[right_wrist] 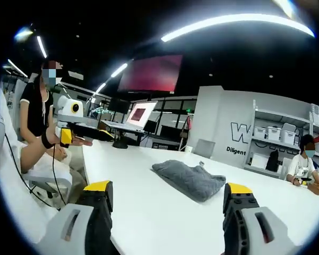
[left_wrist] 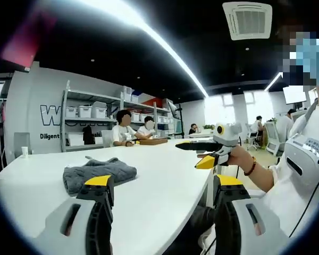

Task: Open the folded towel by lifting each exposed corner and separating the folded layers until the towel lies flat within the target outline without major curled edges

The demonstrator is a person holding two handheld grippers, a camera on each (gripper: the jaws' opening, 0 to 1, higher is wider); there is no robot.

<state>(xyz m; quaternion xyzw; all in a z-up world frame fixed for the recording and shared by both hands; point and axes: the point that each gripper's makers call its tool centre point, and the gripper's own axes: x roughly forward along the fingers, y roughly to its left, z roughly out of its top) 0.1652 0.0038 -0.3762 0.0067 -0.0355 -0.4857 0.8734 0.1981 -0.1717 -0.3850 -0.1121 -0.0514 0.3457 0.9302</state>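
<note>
A grey folded towel [left_wrist: 98, 172] lies bunched on the white table [left_wrist: 159, 202]. It sits just beyond my left gripper [left_wrist: 164, 183], whose yellow-tipped jaws stand wide apart with nothing between them. In the right gripper view the towel [right_wrist: 189, 179] rests mid-table [right_wrist: 143, 212], ahead of my right gripper [right_wrist: 167, 187], which is open and holds nothing. Each gripper hangs above the table's near edge, apart from the towel. A hand holds the right gripper [left_wrist: 199, 151] at the right of the left gripper view. The left gripper [right_wrist: 77, 133] comes in from the left of the right gripper view.
Two people [left_wrist: 133, 130] sit at the table's far end by a wooden tray [left_wrist: 151, 141]. Shelves with white bins [left_wrist: 87, 111] line the wall. A laptop [right_wrist: 133, 119] stands on a far desk. A small cup [left_wrist: 24, 151] sits at the table's far left.
</note>
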